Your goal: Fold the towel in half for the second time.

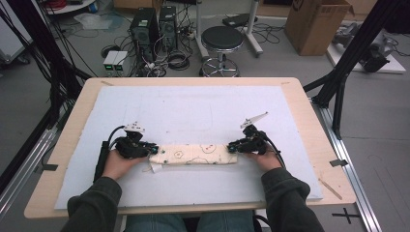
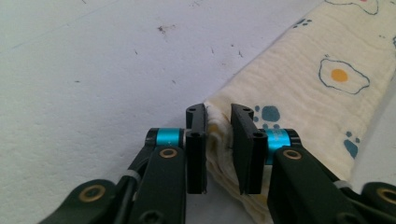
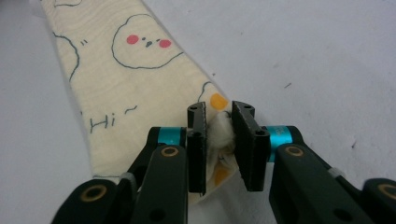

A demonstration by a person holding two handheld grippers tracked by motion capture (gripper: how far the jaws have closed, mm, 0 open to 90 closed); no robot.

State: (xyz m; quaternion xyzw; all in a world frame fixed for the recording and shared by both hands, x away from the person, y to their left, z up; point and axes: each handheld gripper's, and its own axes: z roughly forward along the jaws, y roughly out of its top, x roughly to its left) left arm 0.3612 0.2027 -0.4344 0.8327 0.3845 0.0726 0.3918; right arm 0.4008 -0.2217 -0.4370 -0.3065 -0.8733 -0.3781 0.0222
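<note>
A cream cloth (image 1: 196, 154) printed with fried eggs, paw marks and small faces lies folded into a long narrow band across the near middle of the white mat (image 1: 193, 101). My left gripper (image 1: 153, 149) is at the band's left end. In the left gripper view the left gripper (image 2: 218, 113) has its jaws shut on the cloth's (image 2: 303, 84) folded corner. My right gripper (image 1: 233, 145) is at the band's right end. The right gripper view shows the right gripper (image 3: 219, 111) with a bunched tuft of the cloth (image 3: 130, 84) pinched between its pads.
The mat covers a wooden table (image 1: 72, 125), and a thin wooden stick (image 1: 330, 188) lies by its near right edge. On the floor beyond the table are a black stool (image 1: 221, 41), computer towers (image 1: 153, 26) and a cardboard box (image 1: 316, 21). Black frame posts (image 1: 353, 53) stand at both sides.
</note>
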